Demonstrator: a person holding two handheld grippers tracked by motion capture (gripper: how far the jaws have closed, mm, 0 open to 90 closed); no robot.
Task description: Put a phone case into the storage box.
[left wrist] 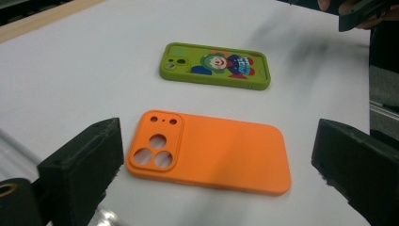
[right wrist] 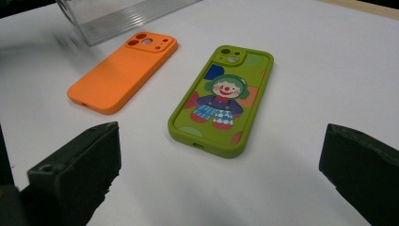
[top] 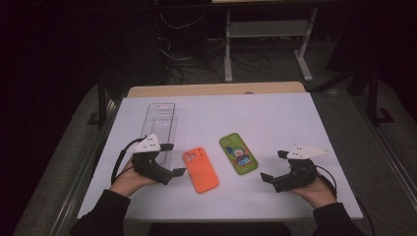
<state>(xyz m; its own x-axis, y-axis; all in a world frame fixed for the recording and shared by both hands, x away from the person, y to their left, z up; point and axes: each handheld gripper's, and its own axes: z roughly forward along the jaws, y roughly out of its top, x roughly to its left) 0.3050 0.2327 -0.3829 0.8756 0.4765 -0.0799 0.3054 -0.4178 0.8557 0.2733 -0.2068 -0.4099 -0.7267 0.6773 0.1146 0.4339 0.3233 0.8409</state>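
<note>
An orange phone case lies back up on the white table, camera cutouts toward the far side. To its right lies a green case with a clown picture. My left gripper is just left of the orange case, open, its jaws wide apart and nothing between the pads. My right gripper stands open to the right of the green case, pointing at it, and holds nothing.
A clear plastic tray lies lengthwise at the table's left, just behind the left gripper. The white sheet covers the table up to a wooden strip at the back. Beyond it are cables and a metal frame on a dark floor.
</note>
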